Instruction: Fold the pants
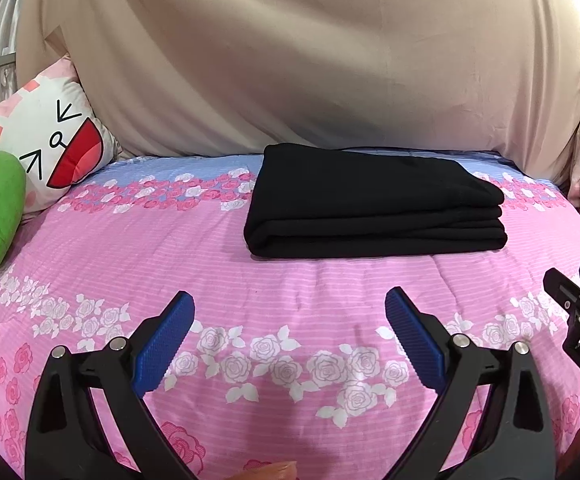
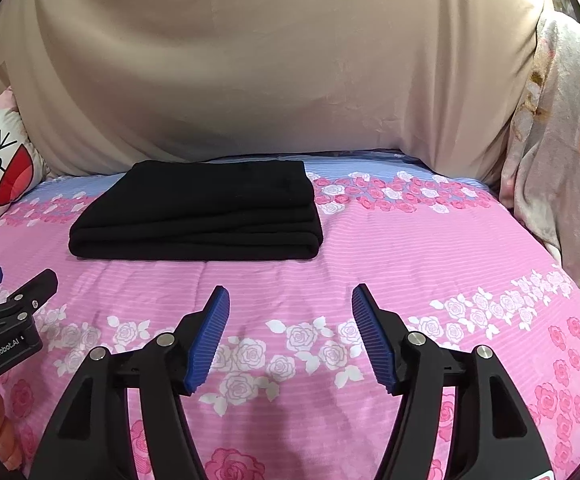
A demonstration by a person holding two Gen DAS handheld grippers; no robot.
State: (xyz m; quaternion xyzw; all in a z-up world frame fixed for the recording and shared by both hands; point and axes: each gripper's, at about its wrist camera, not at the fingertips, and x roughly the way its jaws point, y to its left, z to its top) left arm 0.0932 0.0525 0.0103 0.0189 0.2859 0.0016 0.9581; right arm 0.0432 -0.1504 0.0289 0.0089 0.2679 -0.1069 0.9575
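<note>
The black pants (image 1: 376, 204) lie folded in a neat stack toward the bed's (image 1: 290, 288) far edge. Both the left gripper (image 1: 290, 340) and right gripper (image 2: 290, 336) hang released, holding nothing — best to draw straight back, well clear, leaving the stack undisturbed.

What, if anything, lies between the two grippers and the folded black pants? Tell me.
Nothing visible does. Only bare pink floral bedspread lies between the open left gripper and the folded black pants, and likewise ahead of the open right gripper. The cartoon pillow sits off to the side.
</note>
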